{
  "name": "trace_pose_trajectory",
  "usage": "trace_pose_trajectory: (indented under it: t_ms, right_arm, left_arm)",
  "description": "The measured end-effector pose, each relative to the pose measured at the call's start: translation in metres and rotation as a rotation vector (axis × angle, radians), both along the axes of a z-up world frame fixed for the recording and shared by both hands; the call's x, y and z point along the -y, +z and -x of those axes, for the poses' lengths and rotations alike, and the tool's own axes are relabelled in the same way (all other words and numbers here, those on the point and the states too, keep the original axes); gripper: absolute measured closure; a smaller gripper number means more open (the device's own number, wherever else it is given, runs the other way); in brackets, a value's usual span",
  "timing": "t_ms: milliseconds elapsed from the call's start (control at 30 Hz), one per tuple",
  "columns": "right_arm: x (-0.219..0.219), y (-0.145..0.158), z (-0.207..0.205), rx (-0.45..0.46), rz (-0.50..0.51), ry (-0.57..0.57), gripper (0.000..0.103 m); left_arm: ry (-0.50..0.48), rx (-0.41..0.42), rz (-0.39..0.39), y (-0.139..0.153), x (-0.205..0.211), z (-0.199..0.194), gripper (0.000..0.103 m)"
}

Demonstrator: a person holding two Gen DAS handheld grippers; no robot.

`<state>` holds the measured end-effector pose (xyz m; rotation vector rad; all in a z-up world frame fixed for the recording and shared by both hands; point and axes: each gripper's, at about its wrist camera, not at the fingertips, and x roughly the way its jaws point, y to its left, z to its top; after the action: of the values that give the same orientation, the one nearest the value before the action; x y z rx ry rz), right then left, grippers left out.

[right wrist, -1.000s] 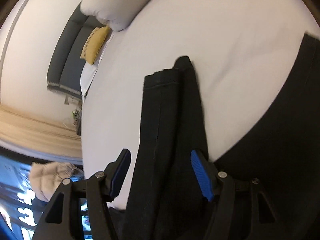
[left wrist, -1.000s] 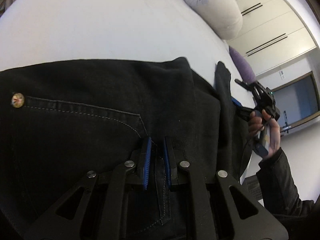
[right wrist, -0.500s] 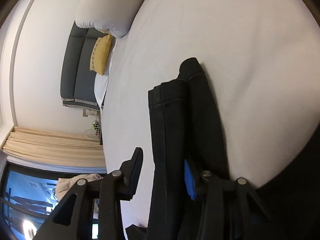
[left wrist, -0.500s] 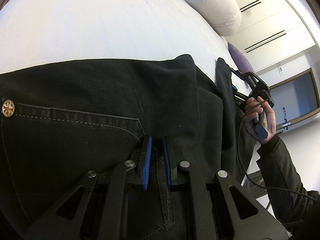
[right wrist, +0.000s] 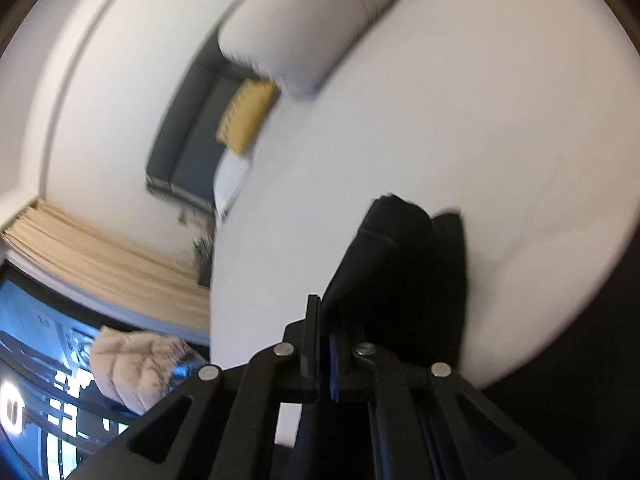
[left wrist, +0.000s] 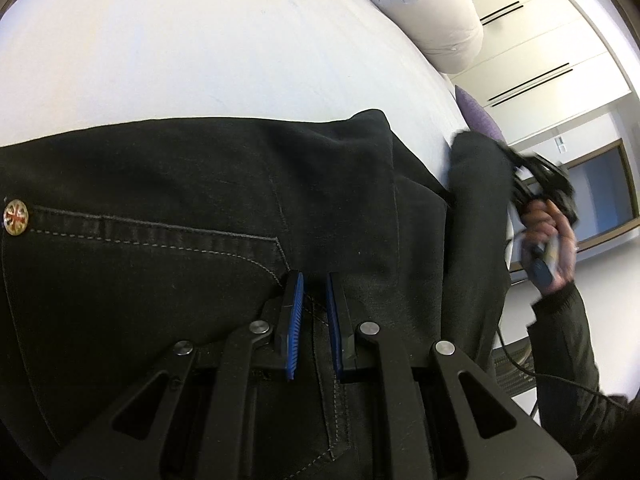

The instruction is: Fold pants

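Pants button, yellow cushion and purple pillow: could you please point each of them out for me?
pants button (left wrist: 16, 217): left wrist view, centre of the metal face.
yellow cushion (right wrist: 247, 116): right wrist view, middle of its blurred front.
purple pillow (left wrist: 478, 117): left wrist view, its visible side beyond the bed edge.

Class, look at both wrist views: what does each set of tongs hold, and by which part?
Both hold the black pants: the left tongs pinch fabric beside the pocket seam; the right tongs, just closed, grip the leg ends.

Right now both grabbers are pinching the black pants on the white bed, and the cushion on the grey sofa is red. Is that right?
Almost. The cushion on the grey sofa is yellow, not red; the right wrist view shows it. The rest stands.
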<state>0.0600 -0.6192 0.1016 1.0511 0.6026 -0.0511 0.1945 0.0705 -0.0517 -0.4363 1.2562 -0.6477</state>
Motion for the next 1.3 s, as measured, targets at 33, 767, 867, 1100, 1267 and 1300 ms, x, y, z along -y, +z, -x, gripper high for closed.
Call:
trace_pose_trajectory:
  t_ms: [33, 767, 867, 1100, 1267, 1300]
  right_arm:
    - [0.004, 0.009, 0.017, 0.022, 0.003, -0.026, 0.099]
    - [0.028, -0.043, 0.223, -0.017, -0.157, -0.494, 0.099]
    - [0.03, -0.044, 0.232, -0.022, -0.113, -0.506, 0.099]
    - [0.045, -0.063, 0.245, 0.003, -0.186, -0.449, 0.053]
    - [0.059, -0.053, 0.23, 0.032, -0.173, -0.497, 0.027]
    - [0.064, -0.056, 0.226, 0.026, -0.181, -0.496, 0.028]
  left_arm:
    - [0.002, -0.004, 0.0, 0.001, -0.001, 0.0, 0.091]
    - [0.056, -0.043, -0.013, 0.014, -0.017, 0.006, 0.091]
    - [0.055, -0.042, -0.001, 0.012, -0.018, 0.006, 0.091]
    - [0.054, -0.034, 0.021, 0.008, -0.024, 0.004, 0.091]
    - [0.053, -0.035, 0.017, 0.007, -0.024, 0.003, 0.091]
    - [0.052, -0.035, 0.016, 0.006, -0.023, 0.004, 0.091]
